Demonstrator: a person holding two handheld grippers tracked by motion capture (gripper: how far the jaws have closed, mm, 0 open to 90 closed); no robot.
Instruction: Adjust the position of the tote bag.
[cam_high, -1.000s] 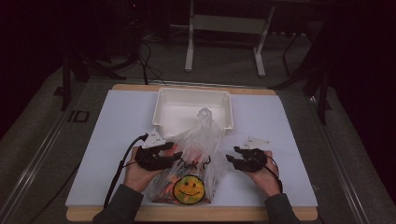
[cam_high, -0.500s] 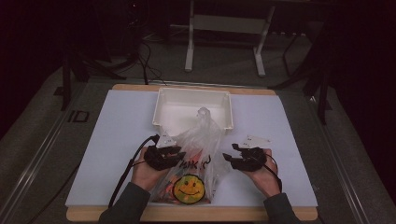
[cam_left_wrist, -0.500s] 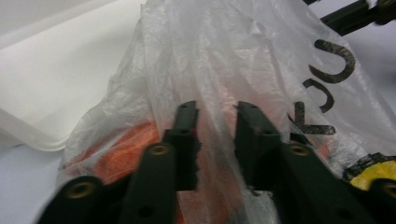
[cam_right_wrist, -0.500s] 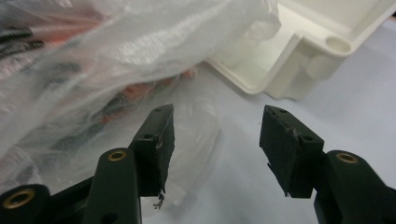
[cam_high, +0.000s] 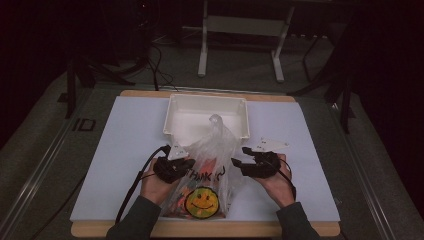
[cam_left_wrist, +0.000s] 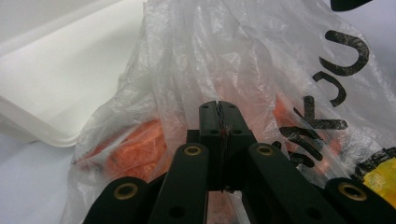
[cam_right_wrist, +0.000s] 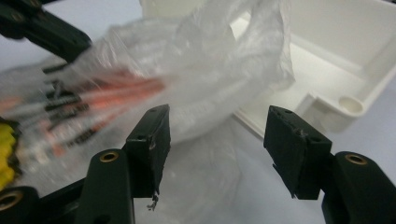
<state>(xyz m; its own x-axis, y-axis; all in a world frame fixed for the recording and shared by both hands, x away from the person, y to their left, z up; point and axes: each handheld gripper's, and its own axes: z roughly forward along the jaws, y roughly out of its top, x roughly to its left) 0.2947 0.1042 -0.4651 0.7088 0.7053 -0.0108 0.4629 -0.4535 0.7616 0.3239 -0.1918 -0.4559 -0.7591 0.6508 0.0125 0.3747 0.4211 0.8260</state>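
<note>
A clear plastic bag (cam_high: 212, 150) printed with "THANK YOU" and a yellow smiley face (cam_high: 202, 201) lies on the white mat, with orange items inside. Its knotted top points toward the white tray (cam_high: 172, 112). My left gripper (cam_high: 191, 163) is at the bag's left side; in the left gripper view its tips (cam_left_wrist: 218, 106) are shut, pinching the bag's film (cam_left_wrist: 243, 56). My right gripper (cam_high: 238, 163) is at the bag's right side. It stands open (cam_right_wrist: 215, 140), with loose bag film (cam_right_wrist: 205, 70) just ahead of the gap.
The tray (cam_right_wrist: 336, 51) is empty and sits right behind the bag, its rim (cam_left_wrist: 56, 84) close to both grippers. White mat (cam_high: 125, 150) lies on both sides. The table's front edge (cam_high: 250, 229) is near the person's forearms.
Both hands have moved inward to the bag. The left gripper went right onto the bag's side, and the right gripper went left up to it.
</note>
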